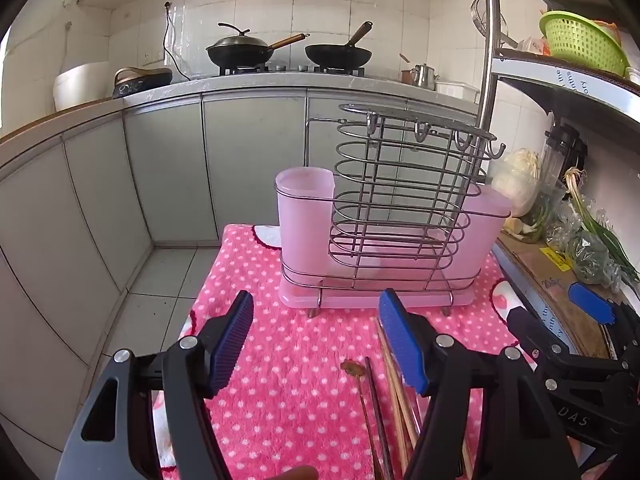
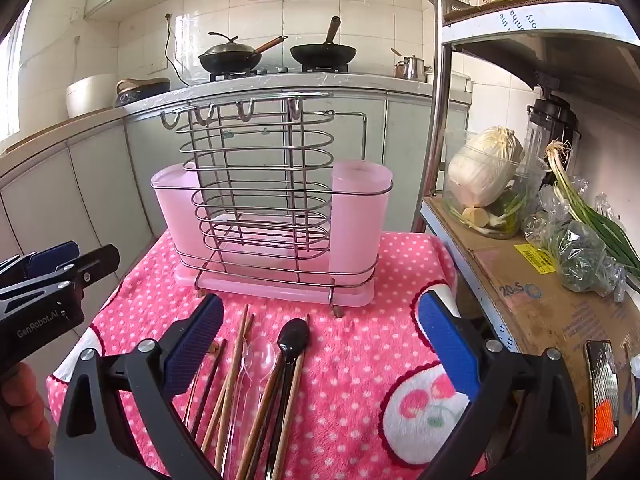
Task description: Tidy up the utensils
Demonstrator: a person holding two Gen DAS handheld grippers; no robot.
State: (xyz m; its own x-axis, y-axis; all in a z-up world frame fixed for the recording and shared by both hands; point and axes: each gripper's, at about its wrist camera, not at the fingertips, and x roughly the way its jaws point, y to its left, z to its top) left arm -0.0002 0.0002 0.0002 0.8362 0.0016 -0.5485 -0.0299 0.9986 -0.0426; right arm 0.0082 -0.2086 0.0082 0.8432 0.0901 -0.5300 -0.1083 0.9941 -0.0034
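Both my tongs are spread wide with nothing held. My right gripper (image 2: 320, 344) hovers over the utensils (image 2: 256, 384), a loose bundle of chopsticks and spoons lying between its fingers on the pink dotted cloth (image 2: 360, 344). My left gripper (image 1: 316, 340) has them by its right finger. Beyond stands the wire utensil rack (image 2: 264, 208).

Left gripper (image 1: 316, 340), right gripper (image 2: 320, 344): black frames, ribbed blue jaws, silver screws, white "GenRobot.AI" lettering
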